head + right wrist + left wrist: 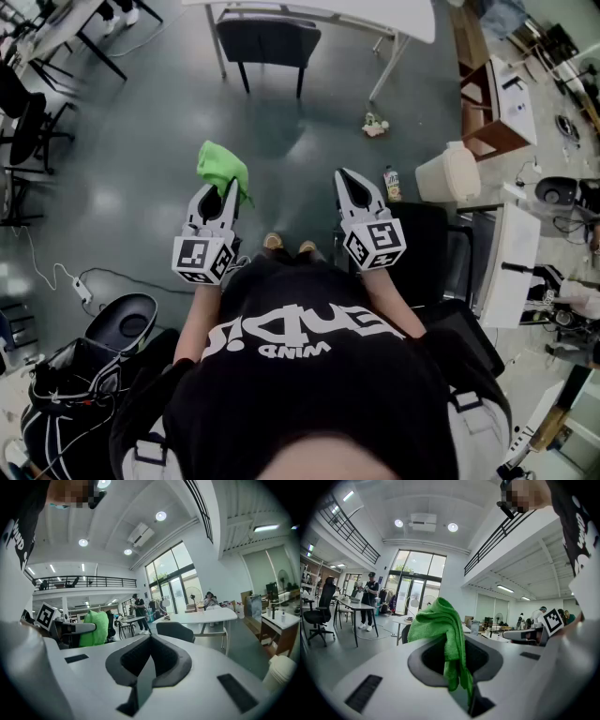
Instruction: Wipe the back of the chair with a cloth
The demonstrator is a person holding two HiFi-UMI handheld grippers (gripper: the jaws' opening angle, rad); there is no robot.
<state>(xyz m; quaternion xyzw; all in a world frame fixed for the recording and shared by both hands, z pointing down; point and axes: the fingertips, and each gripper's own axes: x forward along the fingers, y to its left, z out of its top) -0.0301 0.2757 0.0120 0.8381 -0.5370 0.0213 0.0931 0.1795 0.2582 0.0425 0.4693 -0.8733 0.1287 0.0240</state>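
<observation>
A black chair (267, 42) stands far ahead on the grey floor, tucked under a white table (375, 14); it also shows as a dark chair (176, 631) in the right gripper view. My left gripper (229, 190) is shut on a bright green cloth (222, 169) that bunches above its tips. In the left gripper view the green cloth (440, 620) hangs down between the closed jaws of the left gripper (452, 644). My right gripper (346, 180) is held level beside it, shut with nothing in it; the right gripper (150, 656) shows closed jaws. Both are well short of the chair.
A second black chair (431, 253) stands close at my right. A white bucket (450, 172) and a bottle (392, 183) sit on the floor ahead right. A black bin (122, 323) and a power strip (82, 289) lie at the left. Desks line the right side.
</observation>
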